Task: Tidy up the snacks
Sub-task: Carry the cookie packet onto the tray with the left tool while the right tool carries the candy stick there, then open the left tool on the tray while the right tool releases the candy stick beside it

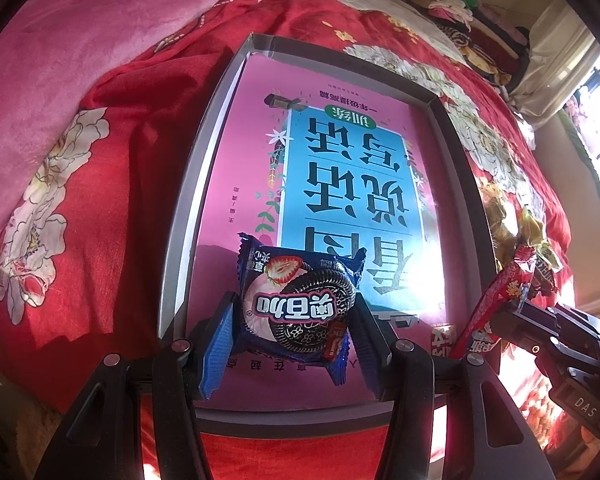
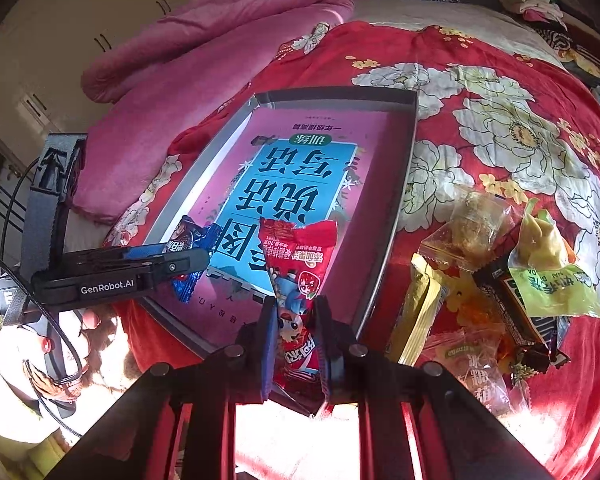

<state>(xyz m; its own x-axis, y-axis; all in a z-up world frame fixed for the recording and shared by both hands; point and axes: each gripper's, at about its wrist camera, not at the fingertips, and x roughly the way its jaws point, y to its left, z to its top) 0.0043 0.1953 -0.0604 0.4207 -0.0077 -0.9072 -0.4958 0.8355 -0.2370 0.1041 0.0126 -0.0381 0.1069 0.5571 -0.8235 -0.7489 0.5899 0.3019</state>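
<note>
A grey shallow tray (image 1: pixel 204 152) lies on a red flowered bedspread, with a pink and blue book (image 1: pixel 340 168) flat in its bottom. My left gripper (image 1: pixel 296 320) is shut on a blue cookie packet (image 1: pixel 300 300), held over the tray's near end. In the right wrist view my right gripper (image 2: pixel 296 316) is shut on a red snack packet (image 2: pixel 300 264), which sticks up over the tray's (image 2: pixel 404 168) near right part. The left gripper (image 2: pixel 180 266) with the cookie packet (image 2: pixel 190 240) shows at that view's left. The red snack packet (image 1: pixel 496 300) and right gripper (image 1: pixel 512 320) appear at the left view's right edge.
A heap of loose snack packets (image 2: pixel 500 272) lies on the bedspread (image 2: pixel 500 120) right of the tray. A rolled pink blanket (image 2: pixel 204 40) lies behind and left of it. Folded clothes (image 1: pixel 460 4) are stacked at the far right. A person's hand (image 2: pixel 88 320) holds the left gripper.
</note>
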